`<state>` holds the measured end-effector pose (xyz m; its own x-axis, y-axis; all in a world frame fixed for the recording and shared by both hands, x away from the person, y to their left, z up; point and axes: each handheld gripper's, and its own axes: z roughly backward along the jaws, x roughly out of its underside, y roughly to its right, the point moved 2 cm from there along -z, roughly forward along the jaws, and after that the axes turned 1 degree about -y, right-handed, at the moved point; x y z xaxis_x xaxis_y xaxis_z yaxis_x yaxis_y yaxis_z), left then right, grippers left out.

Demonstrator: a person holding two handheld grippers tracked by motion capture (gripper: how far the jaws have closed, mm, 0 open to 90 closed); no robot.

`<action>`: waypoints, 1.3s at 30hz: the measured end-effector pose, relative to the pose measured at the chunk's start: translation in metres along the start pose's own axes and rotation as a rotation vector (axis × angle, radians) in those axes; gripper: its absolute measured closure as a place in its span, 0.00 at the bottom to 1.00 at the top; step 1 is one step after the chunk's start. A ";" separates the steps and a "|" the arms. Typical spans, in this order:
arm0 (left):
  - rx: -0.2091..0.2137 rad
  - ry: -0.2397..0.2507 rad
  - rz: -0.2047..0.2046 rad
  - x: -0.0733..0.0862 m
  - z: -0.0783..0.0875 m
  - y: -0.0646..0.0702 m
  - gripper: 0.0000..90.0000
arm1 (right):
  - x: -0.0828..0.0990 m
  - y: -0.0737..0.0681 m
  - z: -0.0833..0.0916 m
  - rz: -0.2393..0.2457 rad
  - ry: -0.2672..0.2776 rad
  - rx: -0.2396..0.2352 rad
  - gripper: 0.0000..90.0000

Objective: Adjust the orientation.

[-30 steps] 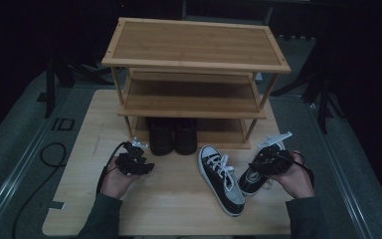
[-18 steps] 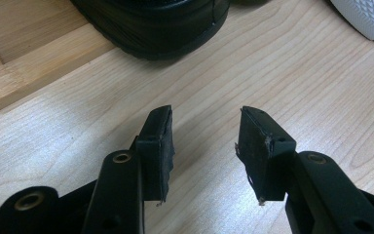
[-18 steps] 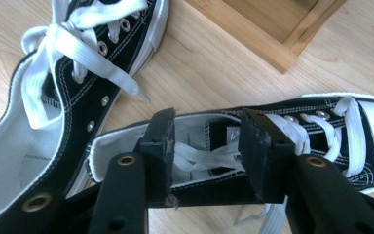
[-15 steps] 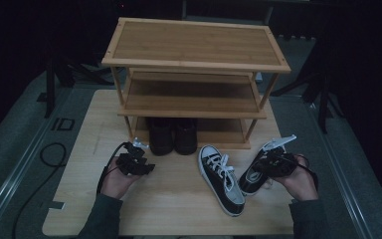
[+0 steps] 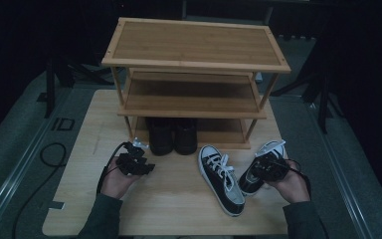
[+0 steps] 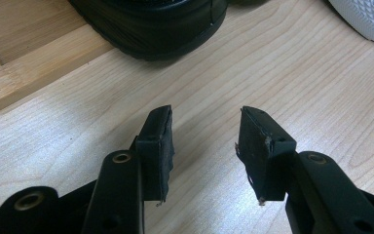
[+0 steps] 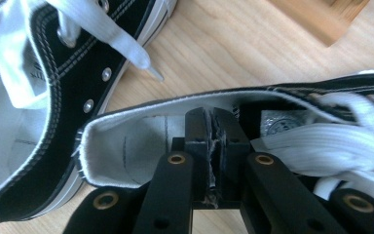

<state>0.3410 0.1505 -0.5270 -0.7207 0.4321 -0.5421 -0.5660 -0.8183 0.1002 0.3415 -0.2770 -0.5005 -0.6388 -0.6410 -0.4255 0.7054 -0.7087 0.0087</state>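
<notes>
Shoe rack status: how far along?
Done: black shoes sit on the rack, bottom shelf. In hand: right gripper jaws have just been closing inside one sneaker; a grip isn't clear. Left gripper open, idle. Left: both sneakers, the other sneaker untouched on the table.

Black canvas sneaker [image 7: 126,131], matt wooden table [image 5: 179,199]

The wooden table [image 5: 179,199] has bare room between the two hands. The shoe rack [image 5: 194,74] stands at the back and blocks the way. Black shoes [image 5: 173,135] fill part of its bottom shelf. Two sneakers [image 5: 222,177] lie close together on the right, with little room between them.
</notes>
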 end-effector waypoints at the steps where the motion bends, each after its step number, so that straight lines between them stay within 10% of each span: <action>1: 0.000 -0.001 0.000 0.000 0.000 0.000 0.63 | 0.000 0.000 -0.002 0.000 0.000 -0.003 0.95; 39: 0.008 -0.010 -0.005 0.001 -0.002 0.002 0.62 | 0.041 0.017 0.013 -0.093 -0.042 0.020 0.99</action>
<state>0.3406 0.1485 -0.5291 -0.7219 0.4400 -0.5341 -0.5727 -0.8131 0.1041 0.3235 -0.3193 -0.5062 -0.7137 -0.5841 -0.3866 0.6369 -0.7709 -0.0111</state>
